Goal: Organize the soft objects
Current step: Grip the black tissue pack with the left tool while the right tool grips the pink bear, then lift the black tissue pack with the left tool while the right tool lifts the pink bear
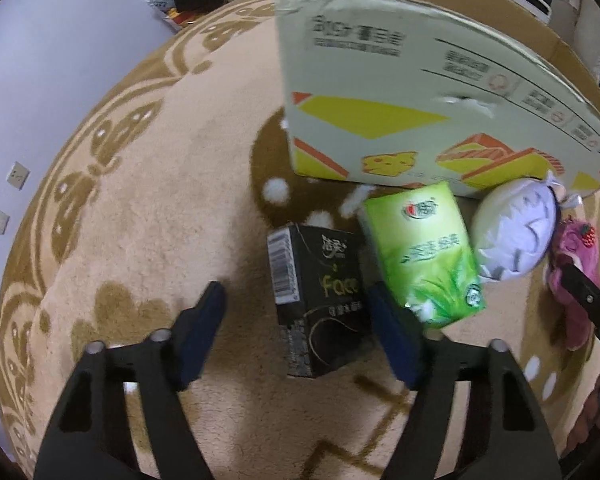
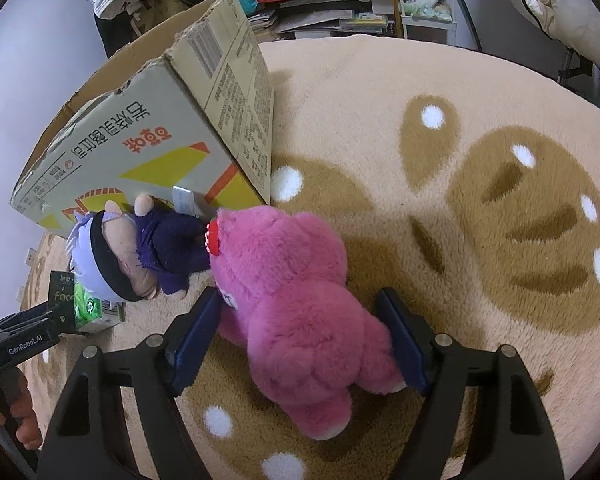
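Left wrist view: the left gripper [image 1: 296, 300] hangs over a black tissue pack [image 1: 320, 300] at centre frame, jaws apart, the pack between them; contact cannot be told. A green tissue pack [image 1: 422, 252] lies just right of it, below the cardboard box [image 1: 400, 120]. Right wrist view: the right gripper [image 2: 302, 316] stands wide around a pink plush bear [image 2: 296, 304] on the beige rug [image 2: 460, 100]; whether the pads press it is unclear. A purple-clothed doll [image 2: 140, 256] lies at the left, touching the bear.
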